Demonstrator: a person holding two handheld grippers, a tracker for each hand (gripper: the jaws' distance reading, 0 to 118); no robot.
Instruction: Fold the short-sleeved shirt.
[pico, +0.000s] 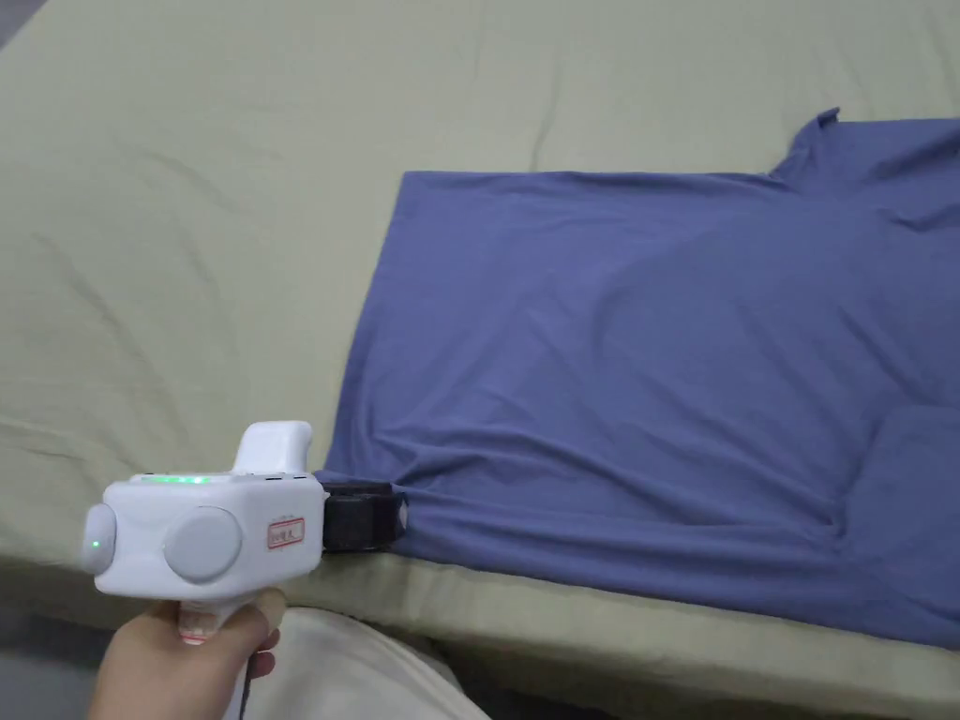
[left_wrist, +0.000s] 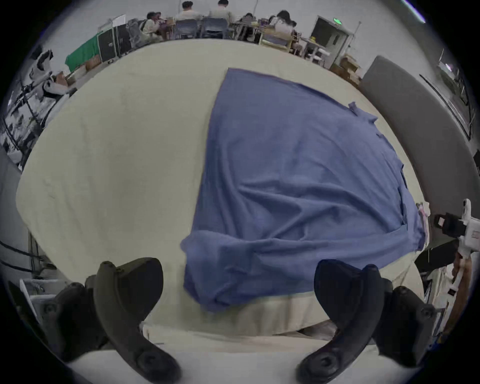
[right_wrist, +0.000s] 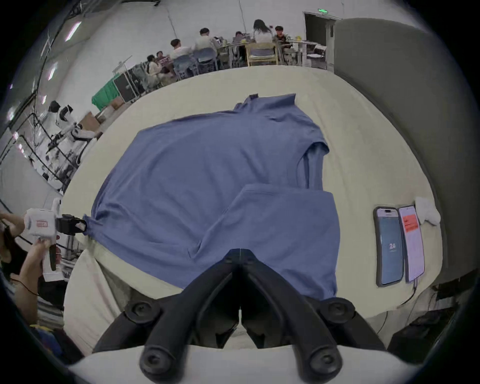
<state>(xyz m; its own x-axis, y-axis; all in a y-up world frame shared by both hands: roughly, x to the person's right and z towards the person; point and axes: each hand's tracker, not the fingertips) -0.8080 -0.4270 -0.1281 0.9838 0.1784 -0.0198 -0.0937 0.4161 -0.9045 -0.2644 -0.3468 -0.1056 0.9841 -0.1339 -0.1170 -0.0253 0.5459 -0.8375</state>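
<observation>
A blue shirt lies spread on a pale green bed, one sleeve folded in over its body. The left gripper sits at the shirt's near hem corner, jaws spread wide. The right gripper is clenched on the folded sleeve's edge. Two phones rest beside the shirt.

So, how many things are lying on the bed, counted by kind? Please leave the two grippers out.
shirt: 1
phones: 2
white cloth: 1
Total: 4
</observation>
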